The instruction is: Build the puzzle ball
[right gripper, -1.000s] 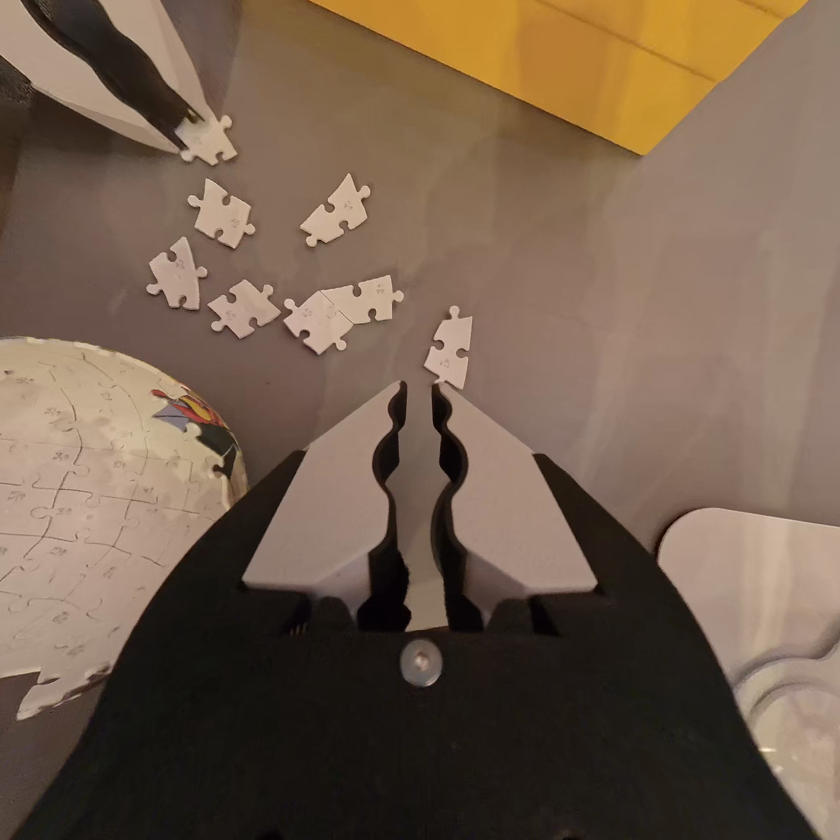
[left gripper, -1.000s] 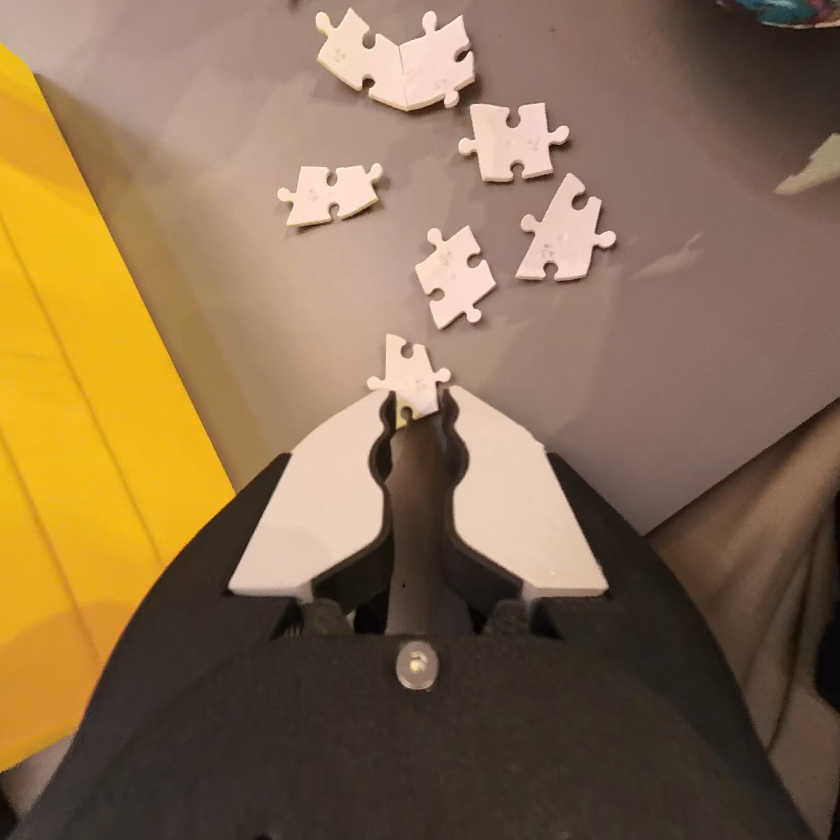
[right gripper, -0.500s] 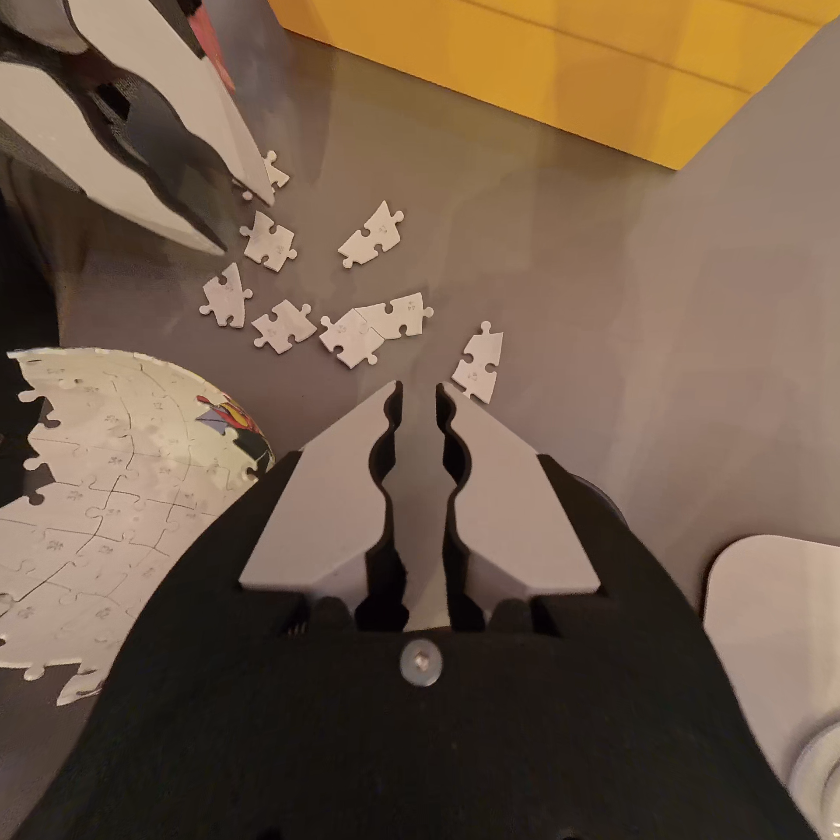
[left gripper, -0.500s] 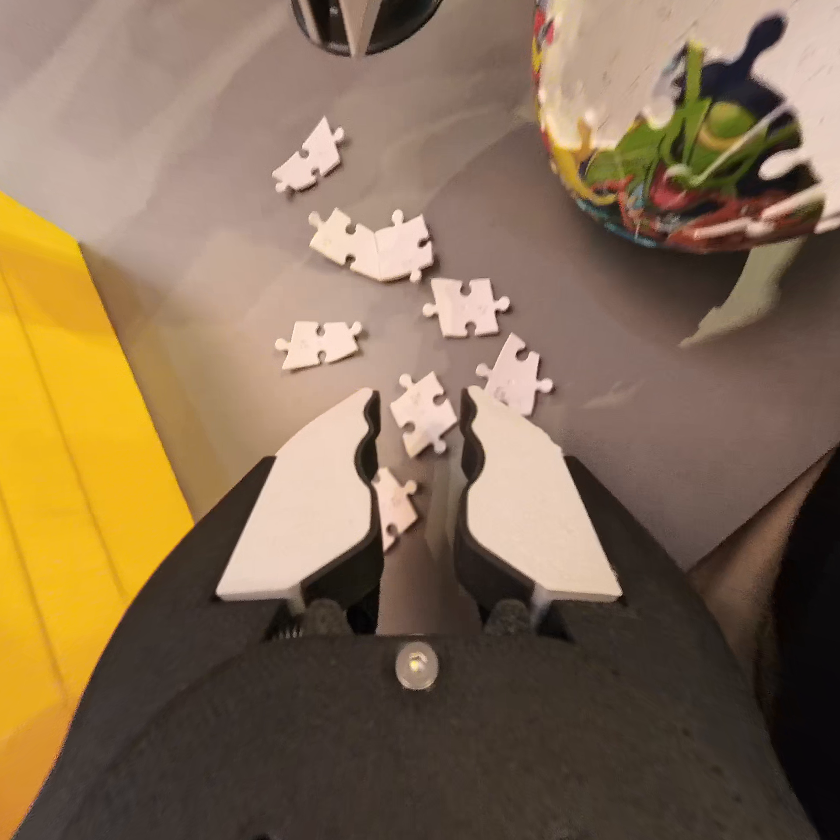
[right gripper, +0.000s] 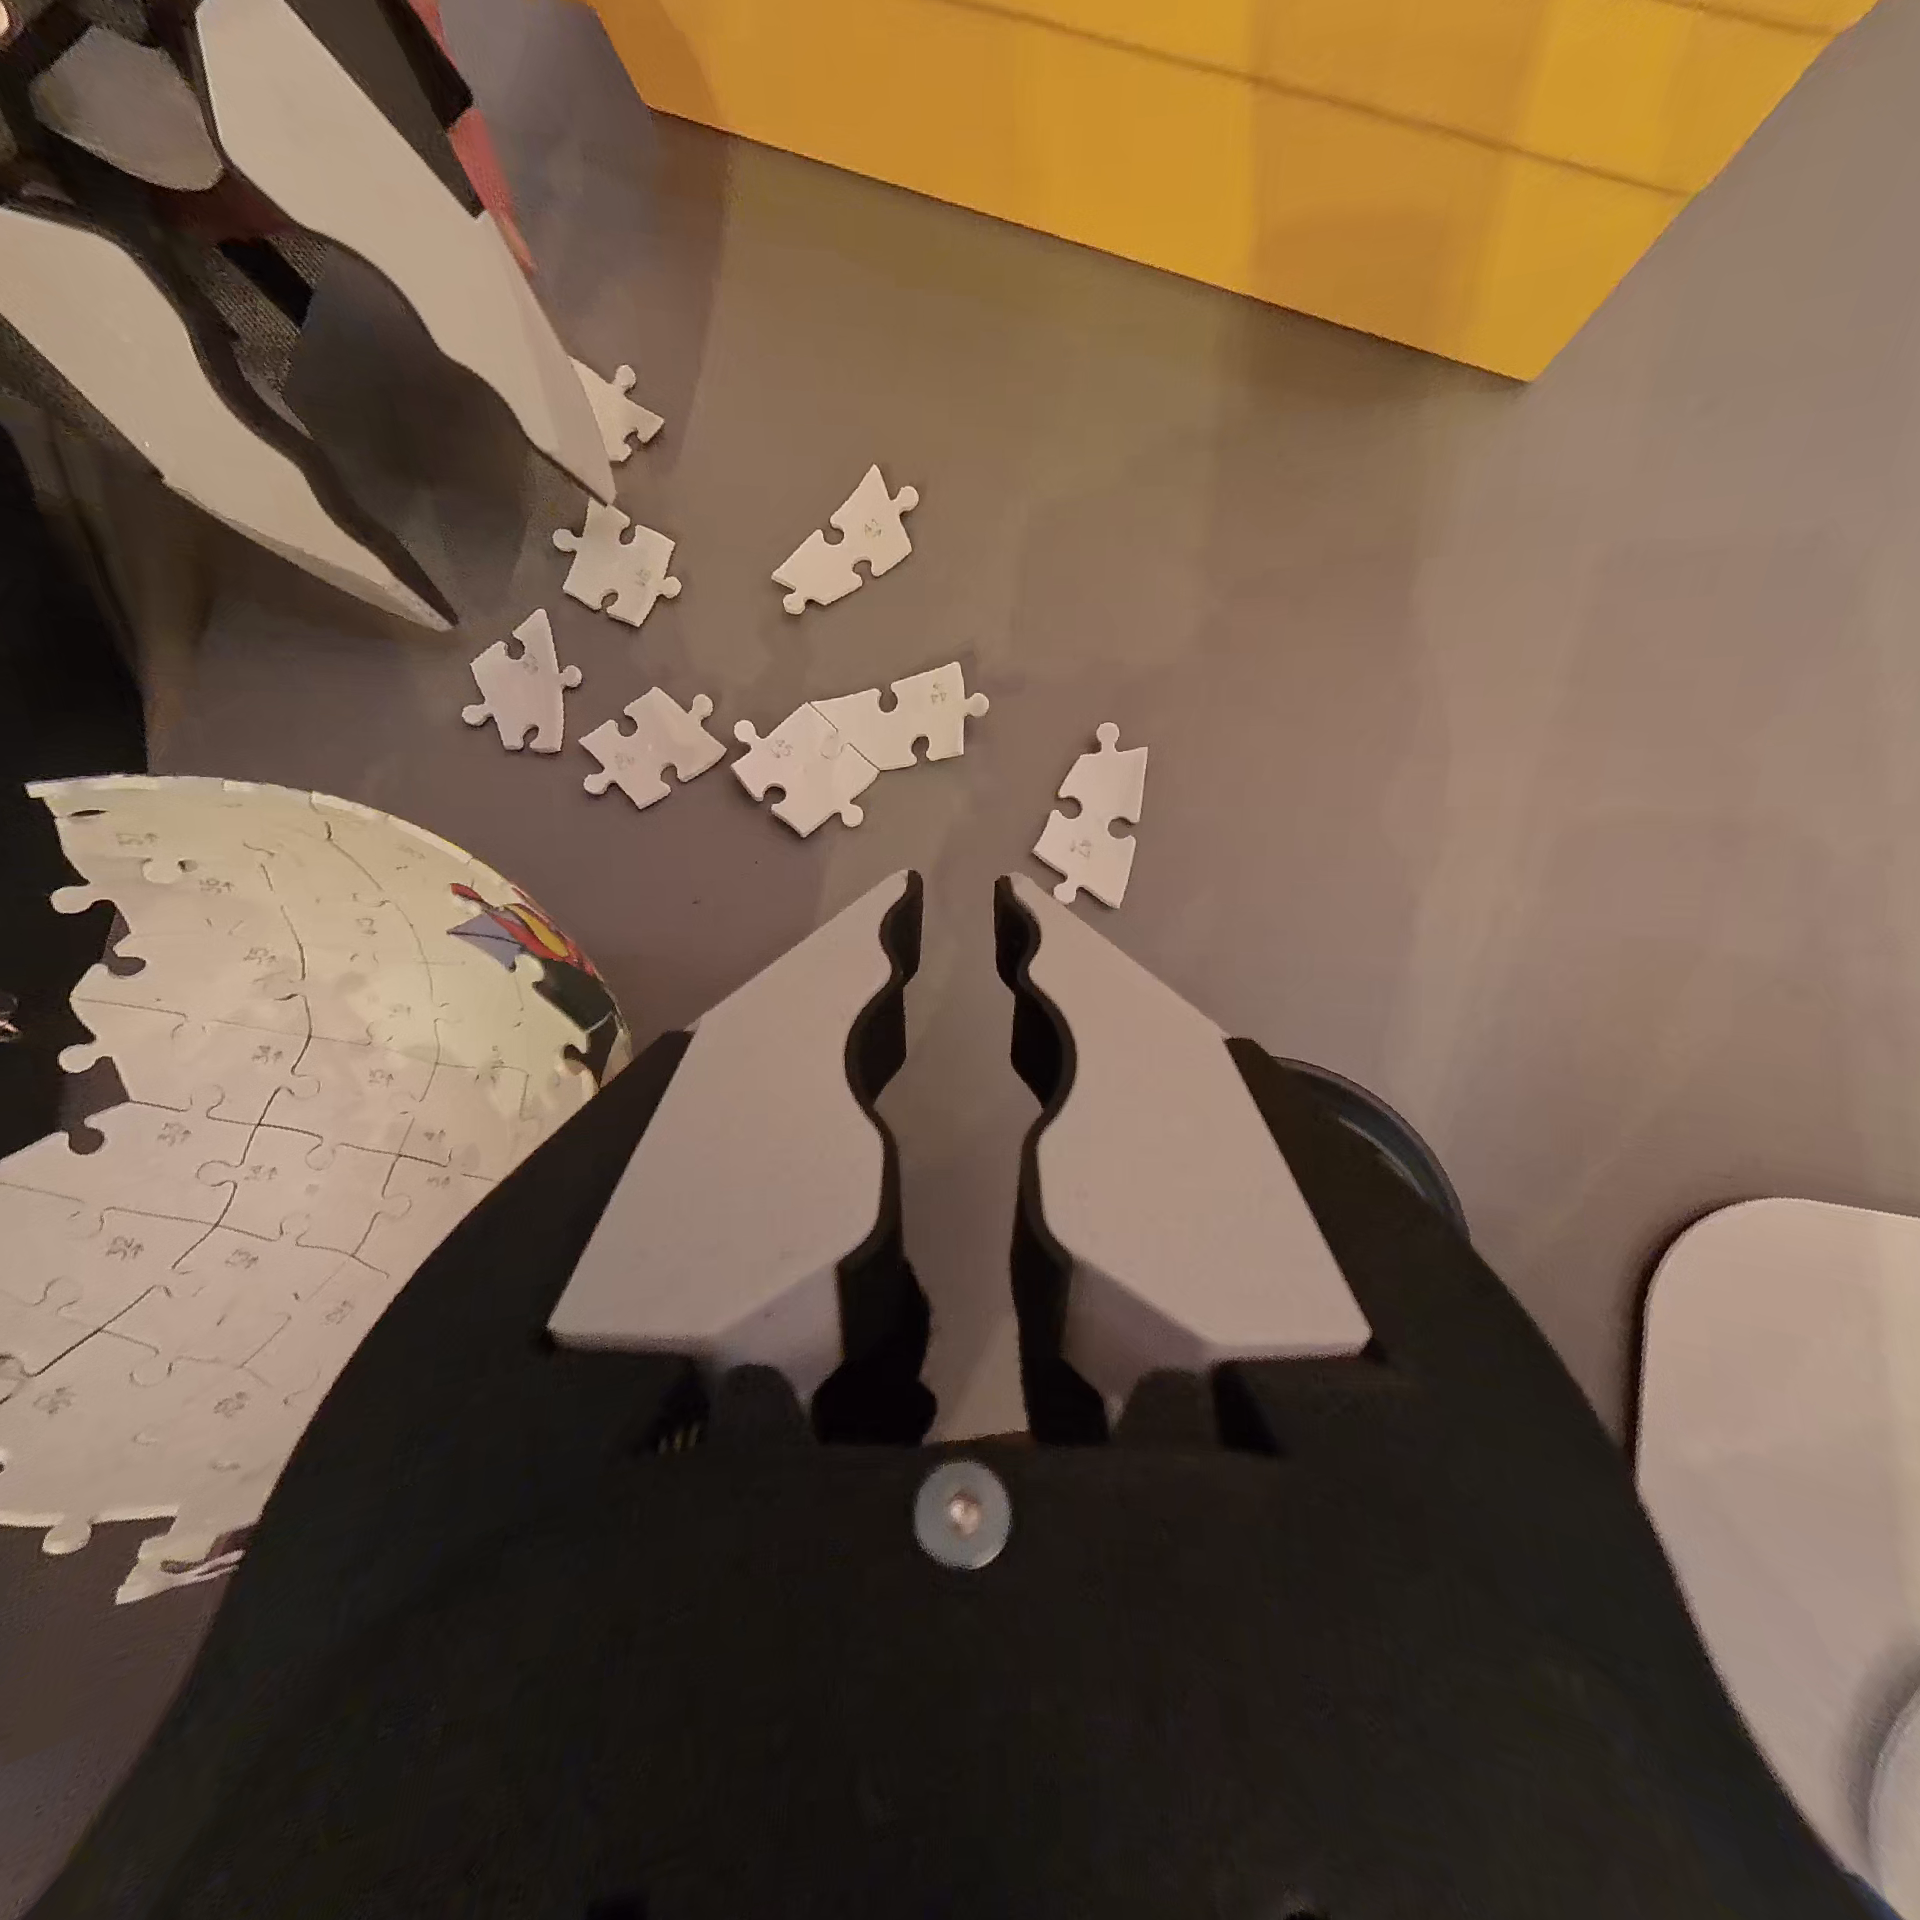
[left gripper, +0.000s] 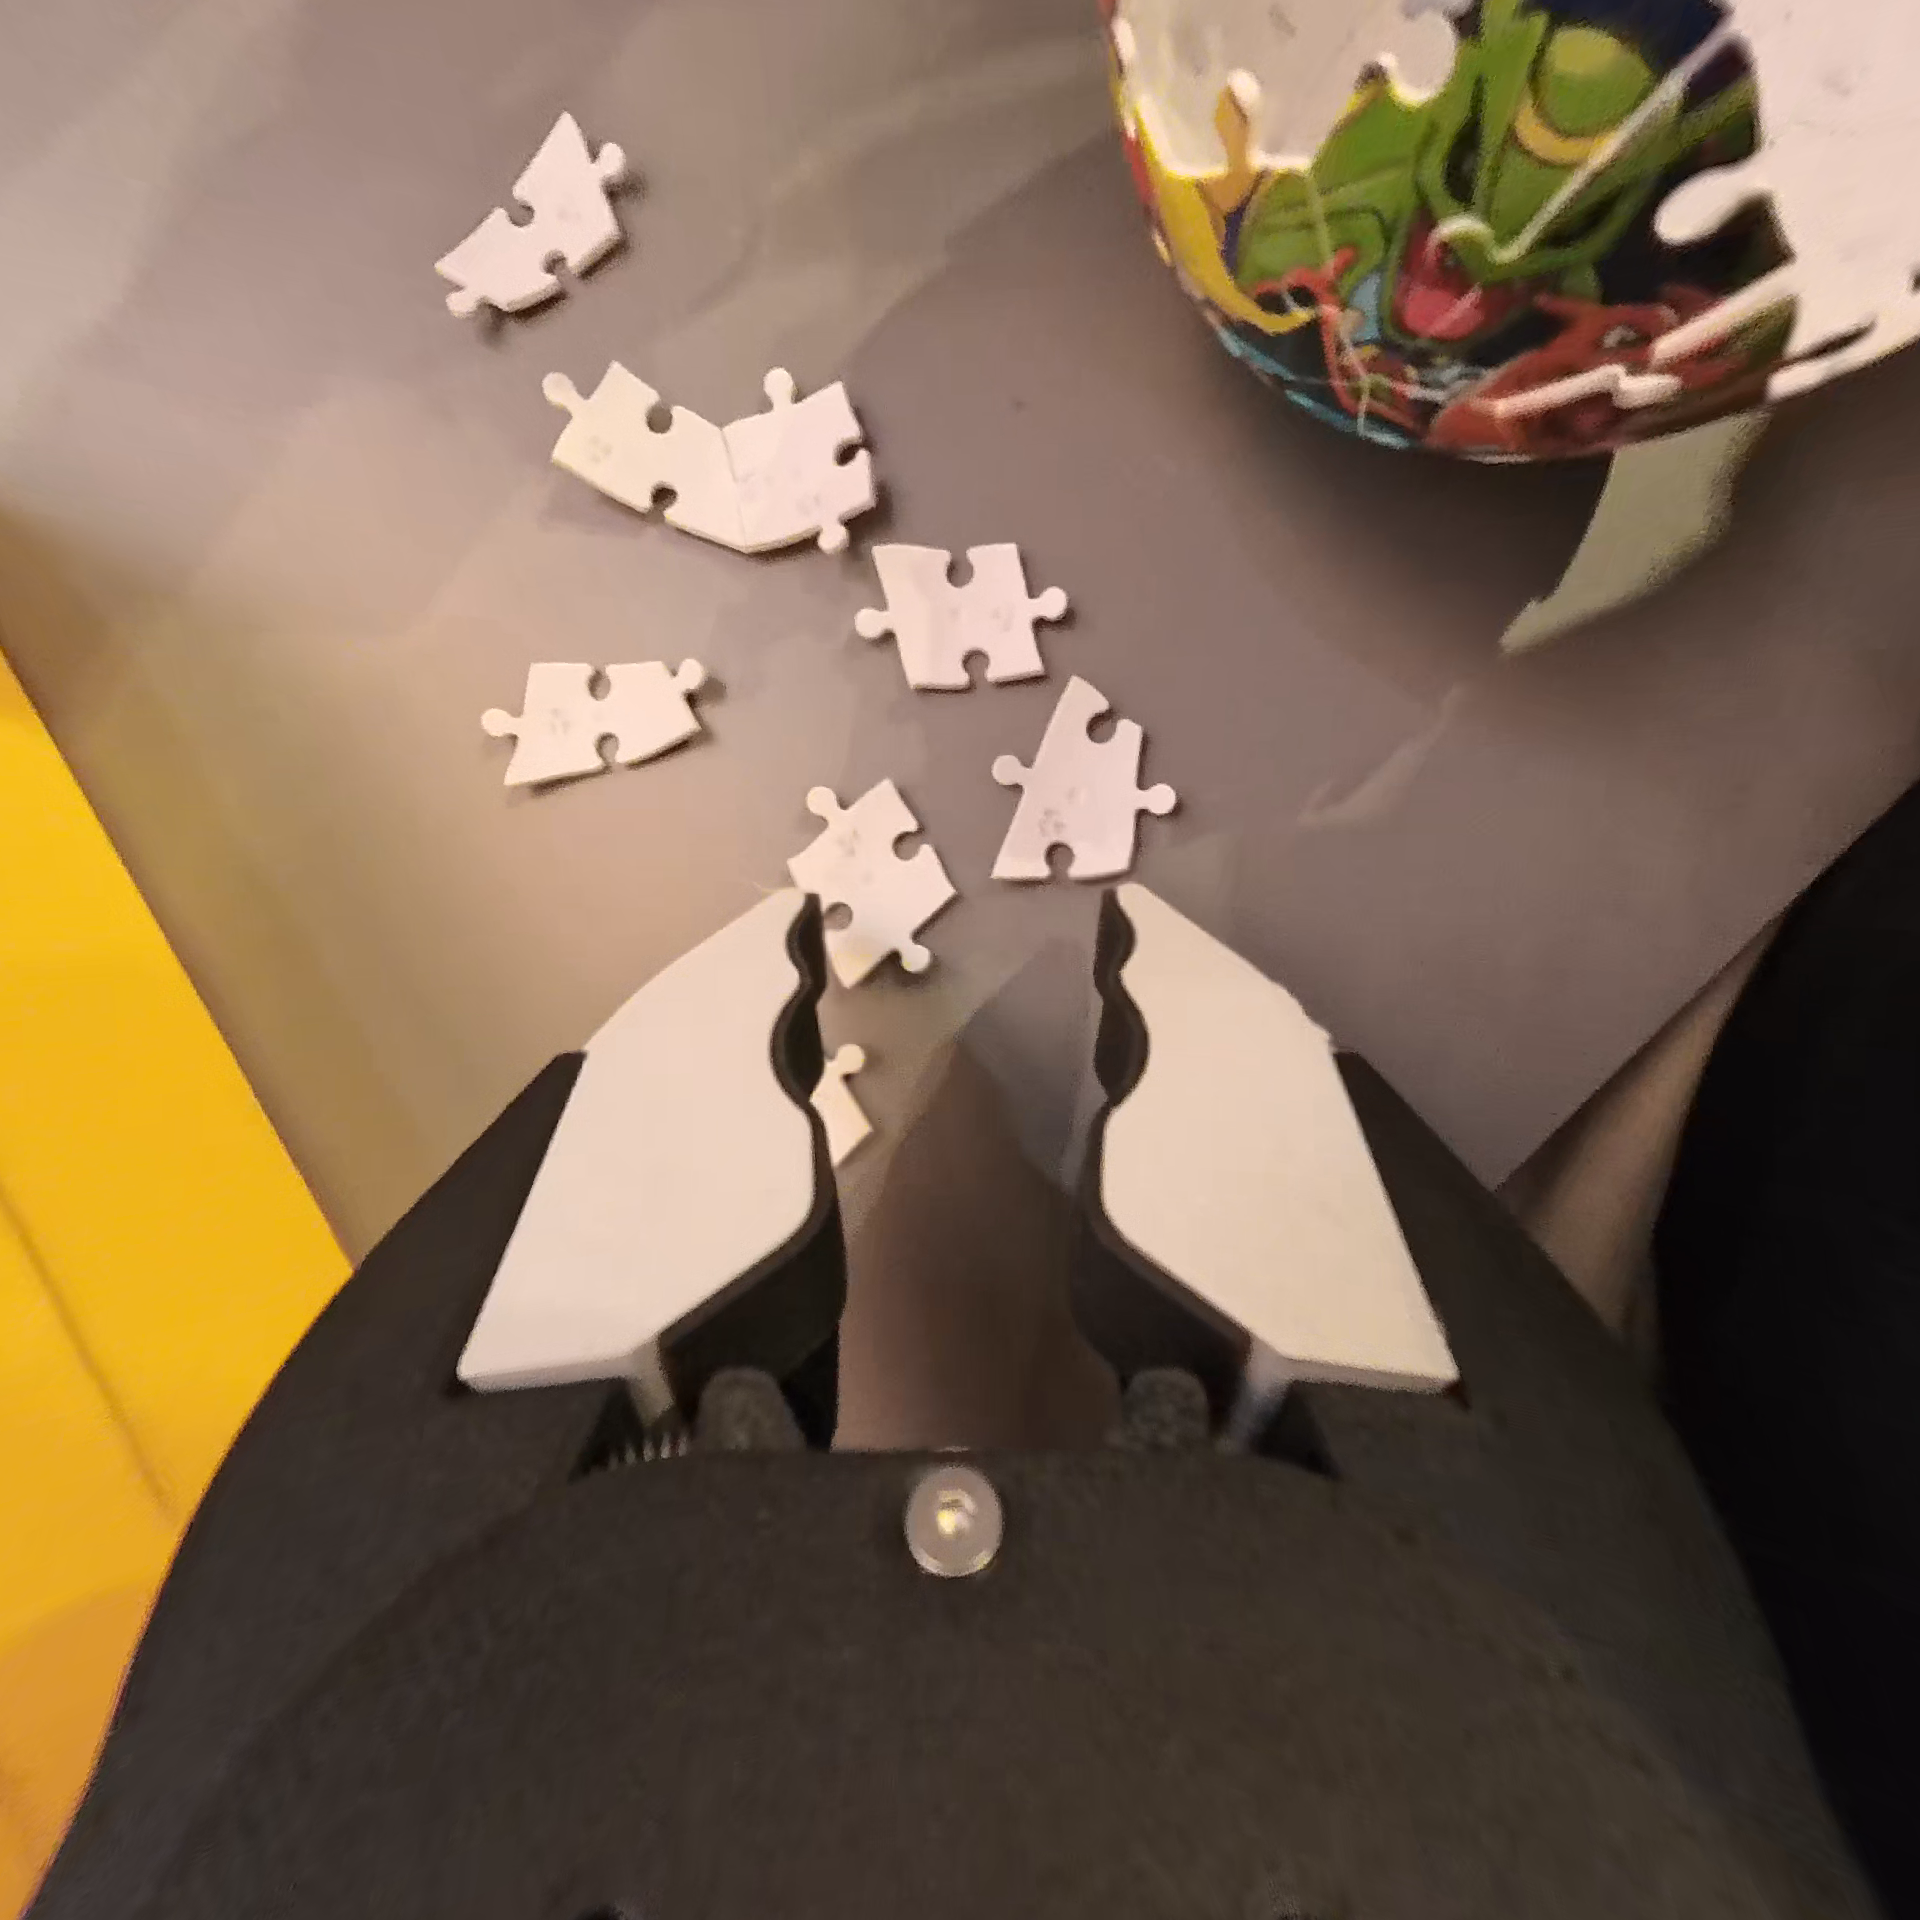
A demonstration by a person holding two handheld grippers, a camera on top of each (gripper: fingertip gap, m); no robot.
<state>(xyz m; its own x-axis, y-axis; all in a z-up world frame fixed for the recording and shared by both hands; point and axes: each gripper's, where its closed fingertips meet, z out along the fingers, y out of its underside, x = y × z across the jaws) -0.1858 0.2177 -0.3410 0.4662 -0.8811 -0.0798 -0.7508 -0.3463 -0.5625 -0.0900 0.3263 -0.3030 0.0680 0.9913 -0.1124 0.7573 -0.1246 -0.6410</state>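
My left tongs (left gripper: 961,925) stand wide open with nothing in them, low over the loose white pieces on the grey bench (left gripper: 260,312). The part-built ball (left gripper: 1507,208) sits beyond them and to the right, its printed shell showing through a jagged gap. Taking the ball as my mark, the pieces lie scattered to its left and nearer me: a joined pair (left gripper: 717,468), several singles, and the nearest piece (left gripper: 873,883) just beside my left finger's tip. One more piece (left gripper: 842,1101) lies half hidden under that finger.

My right tongs (right gripper: 956,894) are only narrowly parted and also hold nothing. They hang by the ball's pale inner side (right gripper: 260,1143), with one lone piece (right gripper: 1096,821) just beyond their tip.

I judge I am at the picking step, with no piece in hand yet. Next I need to centre the left tongs on the nearest piece, close on its edges though it lies flat, then carry it to the ball's gap. Thin flat pieces may slip from the tongs.
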